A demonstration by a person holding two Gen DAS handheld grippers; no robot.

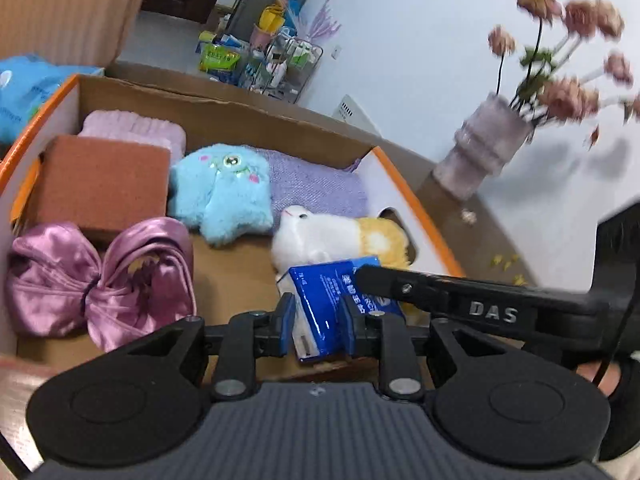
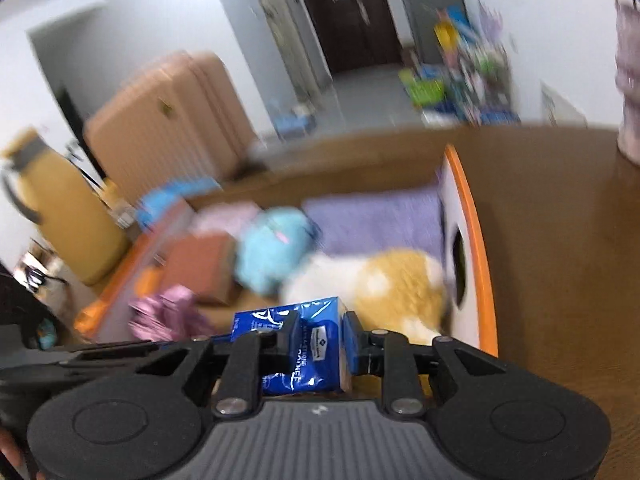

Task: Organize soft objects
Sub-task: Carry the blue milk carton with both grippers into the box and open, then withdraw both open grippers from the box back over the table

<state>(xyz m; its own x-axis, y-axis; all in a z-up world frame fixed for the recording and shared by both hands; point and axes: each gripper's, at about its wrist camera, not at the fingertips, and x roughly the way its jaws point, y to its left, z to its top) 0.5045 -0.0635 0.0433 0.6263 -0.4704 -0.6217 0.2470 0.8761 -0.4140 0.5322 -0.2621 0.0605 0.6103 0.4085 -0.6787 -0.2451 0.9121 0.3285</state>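
We pinch the tissue pack (image 1: 332, 304) in both grippers (image 1: 316, 320) (image 2: 316, 344), steadying it over the box (image 1: 436, 232) for placing.

Bare box floor (image 1: 236, 268) lies open — between bow (image 1: 96, 280) and plush (image 1: 340, 236).

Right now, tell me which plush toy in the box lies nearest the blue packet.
The white-and-yellow plush, lying right behind the packet. The blue plush sits farther back, beside the brown sponge.
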